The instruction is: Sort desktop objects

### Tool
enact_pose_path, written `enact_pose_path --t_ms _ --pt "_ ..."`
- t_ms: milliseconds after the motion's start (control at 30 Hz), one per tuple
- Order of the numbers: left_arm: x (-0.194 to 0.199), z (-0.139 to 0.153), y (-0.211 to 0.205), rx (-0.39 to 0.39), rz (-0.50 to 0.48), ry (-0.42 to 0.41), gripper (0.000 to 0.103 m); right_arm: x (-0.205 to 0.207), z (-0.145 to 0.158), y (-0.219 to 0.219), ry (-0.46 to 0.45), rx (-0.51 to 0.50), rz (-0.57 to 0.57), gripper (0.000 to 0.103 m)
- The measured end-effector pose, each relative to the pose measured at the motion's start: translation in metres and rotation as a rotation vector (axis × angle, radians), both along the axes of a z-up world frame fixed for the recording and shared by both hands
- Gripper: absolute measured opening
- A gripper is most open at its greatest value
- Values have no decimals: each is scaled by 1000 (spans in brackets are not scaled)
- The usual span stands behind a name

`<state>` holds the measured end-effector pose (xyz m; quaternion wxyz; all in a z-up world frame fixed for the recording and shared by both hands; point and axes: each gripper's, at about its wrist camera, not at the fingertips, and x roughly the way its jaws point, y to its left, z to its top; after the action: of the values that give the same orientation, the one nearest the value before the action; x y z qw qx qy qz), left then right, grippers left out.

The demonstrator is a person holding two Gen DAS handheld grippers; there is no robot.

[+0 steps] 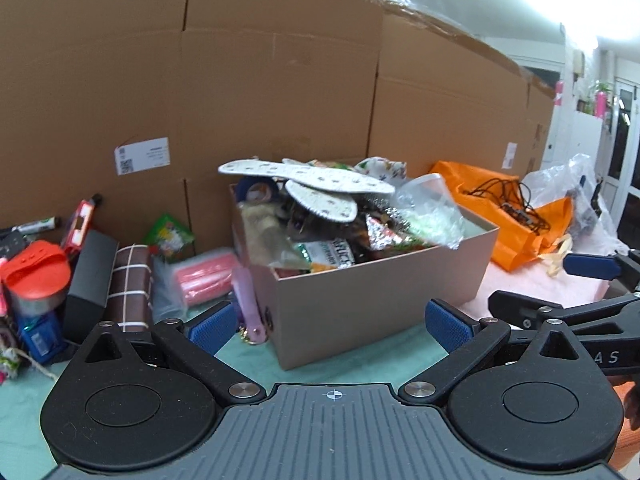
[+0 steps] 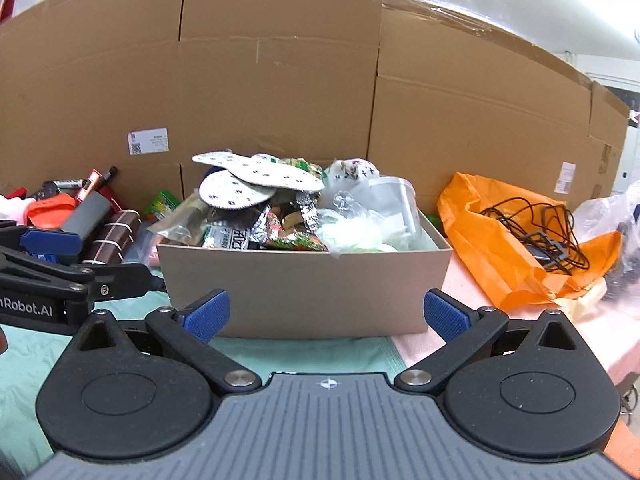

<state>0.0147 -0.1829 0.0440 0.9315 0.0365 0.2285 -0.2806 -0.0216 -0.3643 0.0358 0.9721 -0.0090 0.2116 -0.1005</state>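
Tongs on both sides are spread wide with nothing in them: left tongs (image 1: 334,326) and right tongs (image 2: 324,316) both sit low over the worktop (image 2: 304,350), pointed at the box (image 2: 304,288). Box is at 12 o'clock from each, crammed with white insoles (image 2: 256,176), snack packets and a clear tub (image 2: 394,196). Orange bag (image 2: 500,248) with a black cable on it is at 2 o'clock, and loose clutter like the red lid (image 1: 38,266) sits at 9–10 o'clock.
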Motion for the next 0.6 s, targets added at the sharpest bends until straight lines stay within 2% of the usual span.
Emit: enact_pose_path --t_ms 600 --pt "6 -9 5 5 29 50 103 -1 -5 4 38 19 -18 103"
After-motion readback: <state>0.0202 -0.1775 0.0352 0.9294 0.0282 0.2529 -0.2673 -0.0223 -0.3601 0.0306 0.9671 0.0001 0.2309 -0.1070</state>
